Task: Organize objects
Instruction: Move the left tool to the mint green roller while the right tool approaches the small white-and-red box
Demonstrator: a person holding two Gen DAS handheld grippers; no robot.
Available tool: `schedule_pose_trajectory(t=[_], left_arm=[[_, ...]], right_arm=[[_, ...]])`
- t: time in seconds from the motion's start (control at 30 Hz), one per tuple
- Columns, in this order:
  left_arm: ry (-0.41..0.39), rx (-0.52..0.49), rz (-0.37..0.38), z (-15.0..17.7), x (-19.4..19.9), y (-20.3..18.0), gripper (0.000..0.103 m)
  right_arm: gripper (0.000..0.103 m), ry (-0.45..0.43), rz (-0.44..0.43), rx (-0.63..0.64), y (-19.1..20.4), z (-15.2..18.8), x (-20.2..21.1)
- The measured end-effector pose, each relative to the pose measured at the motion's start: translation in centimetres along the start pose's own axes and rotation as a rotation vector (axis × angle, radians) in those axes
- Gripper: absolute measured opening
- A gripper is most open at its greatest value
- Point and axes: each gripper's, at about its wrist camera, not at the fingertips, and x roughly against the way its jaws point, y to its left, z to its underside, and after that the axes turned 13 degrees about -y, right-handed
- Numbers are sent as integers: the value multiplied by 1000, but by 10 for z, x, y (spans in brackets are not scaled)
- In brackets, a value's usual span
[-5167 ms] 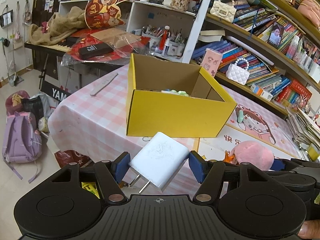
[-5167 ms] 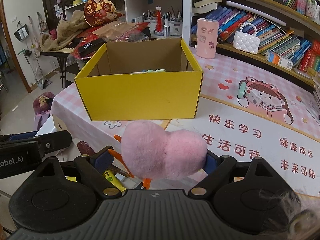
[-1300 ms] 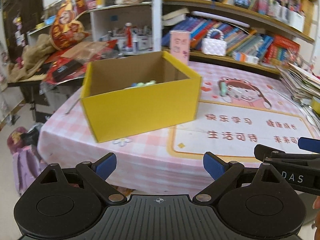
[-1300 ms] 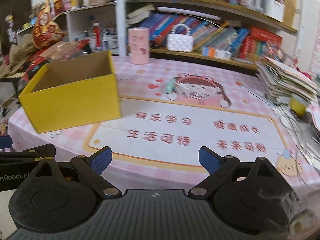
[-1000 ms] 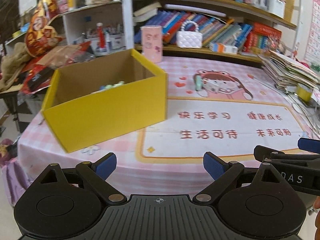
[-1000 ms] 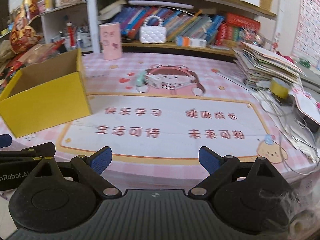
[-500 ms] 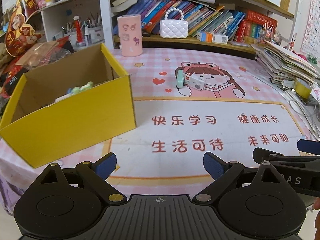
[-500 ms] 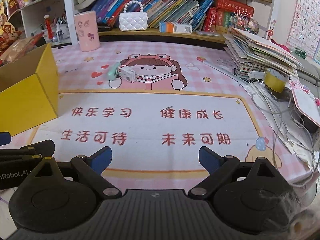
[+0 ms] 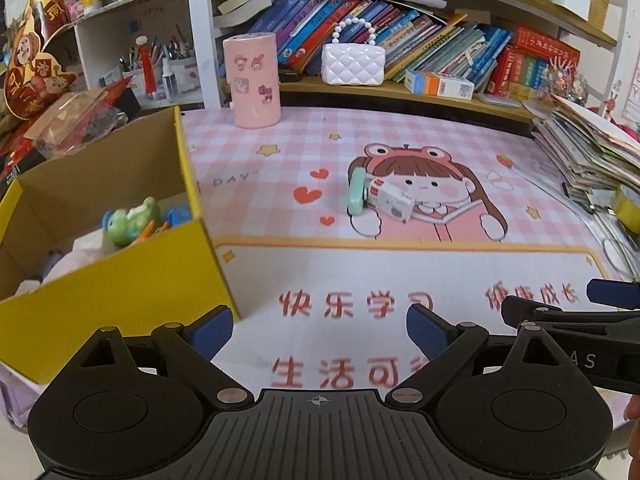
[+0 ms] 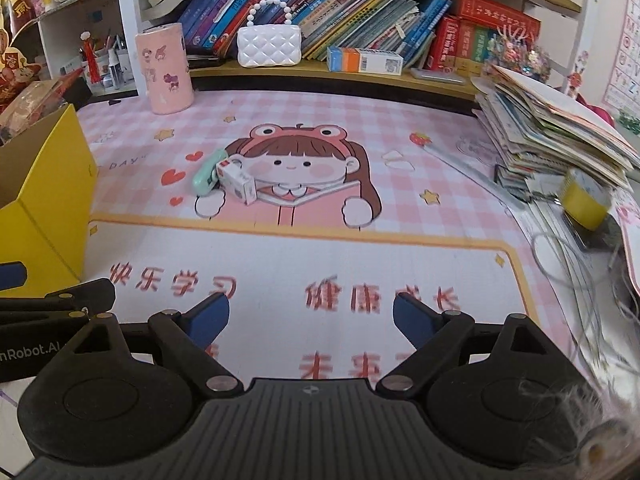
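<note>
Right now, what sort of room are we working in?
Most likely a child's study or bedroom at home. A shelf packed with books runs behind the table, whose mat shows a cartoon girl, and a pink pen holder and a small white toy handbag stand close by.

A child's study room at home: crammed bookshelves [image 10: 360,4], cartoon desk mat [image 10: 304,208], pen holders [image 9: 160,76].

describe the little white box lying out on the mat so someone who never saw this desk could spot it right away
Find the pink checked desk mat and the cartoon girl in a frog hat printed at its middle. The small white box lies on its side by her cheek, on the side nearer the yellow cardboard box. It has red print on one end and touches a mint-green gadget, which is rounded, unlike the box.
</note>
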Motion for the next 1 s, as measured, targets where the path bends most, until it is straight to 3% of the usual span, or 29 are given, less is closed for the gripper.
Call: schedule_pose_trajectory(t=[0.37,0.5,0.8,1.0], left_arm=[[-66,29,-20,-31,-28,-13,95],[-59,26,-51,-39,-46,-19,95],[-70,13,-137,-59,-79,-30,95],[-57,32,-202,-66,-92,-23,95]], right_arm=[[86,-32,-106,-46,-26,-32,-46],[79,-38,-142,-29,-31,-41,-70],[53,-60,-326,32,-20,-54,-127],[53,-49,-408,75,-5,-59,-163]])
